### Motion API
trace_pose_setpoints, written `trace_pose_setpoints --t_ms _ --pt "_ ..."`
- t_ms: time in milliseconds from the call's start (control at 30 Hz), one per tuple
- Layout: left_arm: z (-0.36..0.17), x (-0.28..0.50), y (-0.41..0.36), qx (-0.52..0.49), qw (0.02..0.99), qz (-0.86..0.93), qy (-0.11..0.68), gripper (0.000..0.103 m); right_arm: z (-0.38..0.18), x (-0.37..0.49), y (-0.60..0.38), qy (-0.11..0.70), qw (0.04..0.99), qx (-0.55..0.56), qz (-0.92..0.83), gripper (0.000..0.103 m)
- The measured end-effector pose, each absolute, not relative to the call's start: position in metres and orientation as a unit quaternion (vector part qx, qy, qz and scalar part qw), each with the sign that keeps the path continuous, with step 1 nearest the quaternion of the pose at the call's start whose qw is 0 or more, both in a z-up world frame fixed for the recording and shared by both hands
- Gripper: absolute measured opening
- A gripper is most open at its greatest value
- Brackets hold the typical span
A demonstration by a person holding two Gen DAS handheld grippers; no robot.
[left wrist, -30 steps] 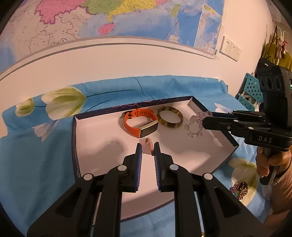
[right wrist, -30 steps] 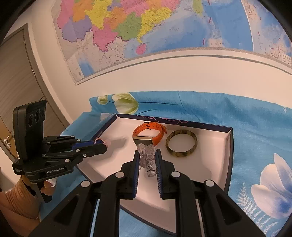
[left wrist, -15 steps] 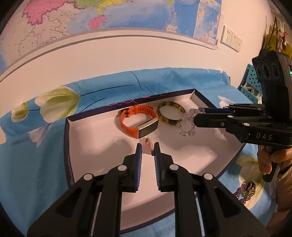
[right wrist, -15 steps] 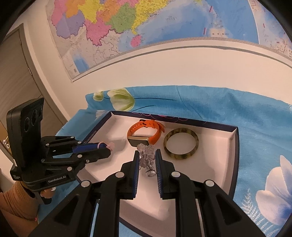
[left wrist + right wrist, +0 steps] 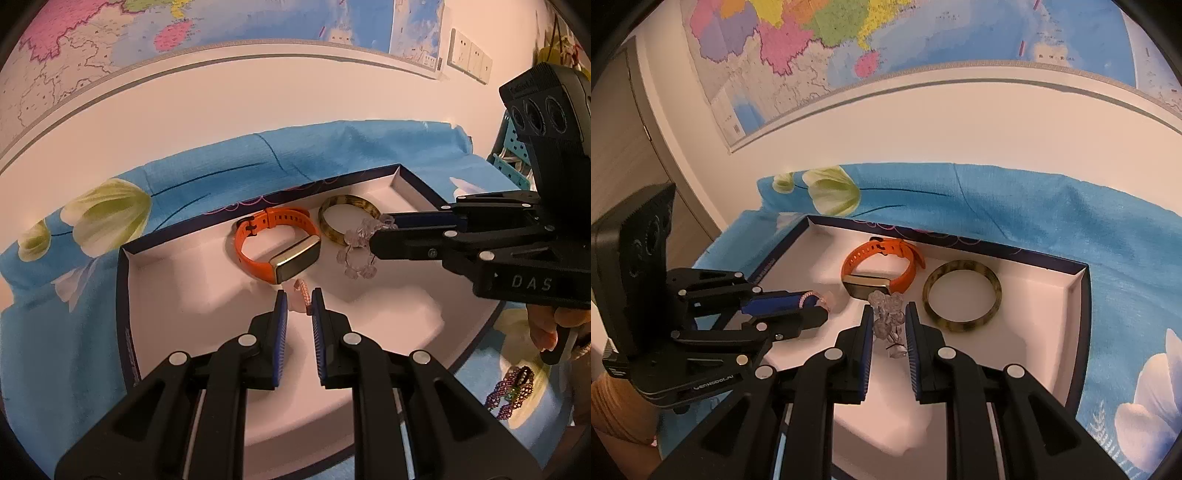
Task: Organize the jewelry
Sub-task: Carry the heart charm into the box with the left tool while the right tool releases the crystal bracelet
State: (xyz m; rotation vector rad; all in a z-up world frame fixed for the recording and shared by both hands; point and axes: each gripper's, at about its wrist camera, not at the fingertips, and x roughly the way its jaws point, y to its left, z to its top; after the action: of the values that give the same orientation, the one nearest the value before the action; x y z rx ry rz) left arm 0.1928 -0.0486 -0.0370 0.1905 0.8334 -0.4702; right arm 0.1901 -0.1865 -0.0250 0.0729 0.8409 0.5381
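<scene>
Both hands had carried their loads inward over the white tray (image 5: 155,295) during the last second. The left tool (image 5: 297,295) was clamped on a small pink woven ring (image 5: 301,288), its jaws nearly together, and hung above the tray floor just at six o'clock of the orange watch band (image 5: 275,243). The right tool (image 5: 889,314) was clamped on a clear crystal bead bracelet (image 5: 886,314), whose loop dangled below the tips. In the left wrist view that bracelet (image 5: 356,251) had slid leftward from the tray's right-hand wall to sit in front of the tortoiseshell bangle (image 5: 349,218), at about three o'clock of the watch band. The band and the bangle lay side by side at the tray's twelve o'clock end, apparently unmoved.

That shift suggested both pieces were nearly at their drop spots, with open floor left toward nine o'clock and six o'clock. Neither piece seemed to be resting on the tray yet, so lowering and release were probably next. A purple beaded bracelet (image 5: 511,387) lay outside the tray on the blue flowered cloth (image 5: 66,350), at four o'clock, likely waiting its turn.
</scene>
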Motion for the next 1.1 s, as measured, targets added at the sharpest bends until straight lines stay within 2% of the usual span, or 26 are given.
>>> trace_pose_setpoints --t_ms 733,933,1100 --pt "-0.055 0.216 -0.063 0.109 0.864 -0.226 0.436 0.016 -0.041 0.194 -0.194 0.427 0.879 0.0 0.212 0.015" --pt "-0.049 0.211 -0.057 0.092 0.872 -0.225 0.425 0.02 -0.04 0.19 -0.205 0.423 0.883 0.017 0.204 0.015" --pt "-0.034 0.199 -0.045 0.072 0.889 -0.221 0.395 0.034 -0.034 0.18 -0.22 0.414 0.887 0.035 0.201 0.022"
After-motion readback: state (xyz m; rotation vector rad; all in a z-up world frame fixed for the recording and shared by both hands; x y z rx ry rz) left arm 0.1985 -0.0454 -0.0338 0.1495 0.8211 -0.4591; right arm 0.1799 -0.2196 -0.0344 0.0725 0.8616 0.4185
